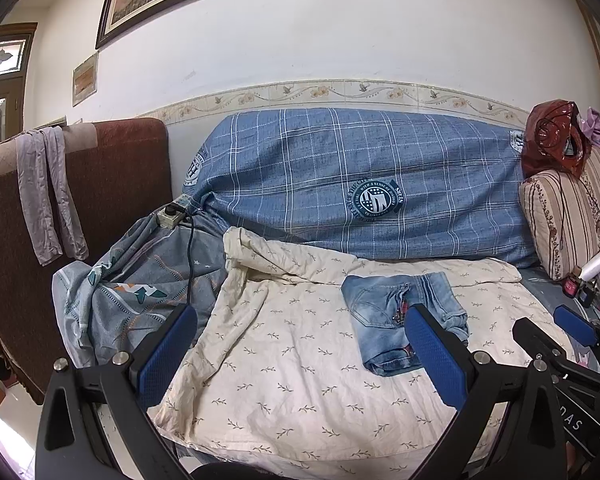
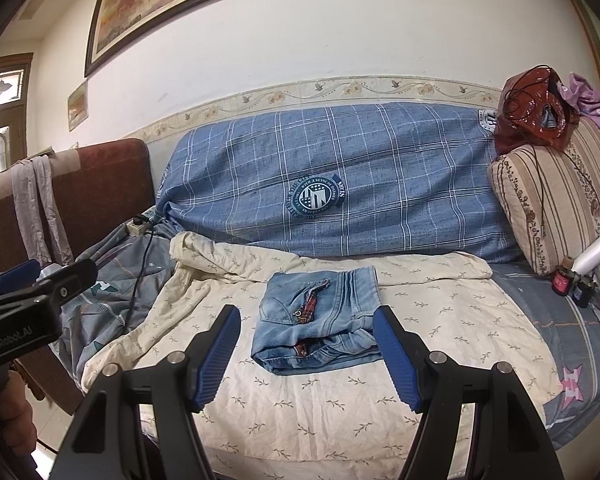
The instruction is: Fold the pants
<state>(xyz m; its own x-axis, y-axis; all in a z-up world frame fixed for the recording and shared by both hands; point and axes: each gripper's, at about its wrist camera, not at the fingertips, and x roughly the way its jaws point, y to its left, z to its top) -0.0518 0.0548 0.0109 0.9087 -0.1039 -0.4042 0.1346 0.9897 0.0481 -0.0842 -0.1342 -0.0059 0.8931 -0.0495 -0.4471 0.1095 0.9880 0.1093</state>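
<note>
Big blue plaid cushion point(image 2: 332, 184) fills the back of the sofa, and in front of it a cream sheet point(image 2: 320, 392) with a leaf print is spread over the seat. At the left sits a brown armchair point(image 1: 112, 168) with a grey cloth point(image 1: 46, 184) draped over its back. At the right, a striped pillow point(image 2: 548, 200) with a red plastic bag point(image 2: 536, 108) on top.

Right in the middle of the cream sheet lie the jeans point(image 2: 316, 320), folded into a compact block, flat and resting on the sheet.

Now the tools. The right gripper point(image 2: 308, 356) hovers just short of the jeans, blue pads spread wide to either side of the bundle's near edge, not touching it and holding nothing. It angles gently down toward the seat.

The left gripper point(image 1: 296, 352) sits beside it, over the sheet to the left of the jeans, jaws also wide apart and empty, tilted down the same way. A bit of the hand point(image 2: 16, 424) shows beneath it.
</note>
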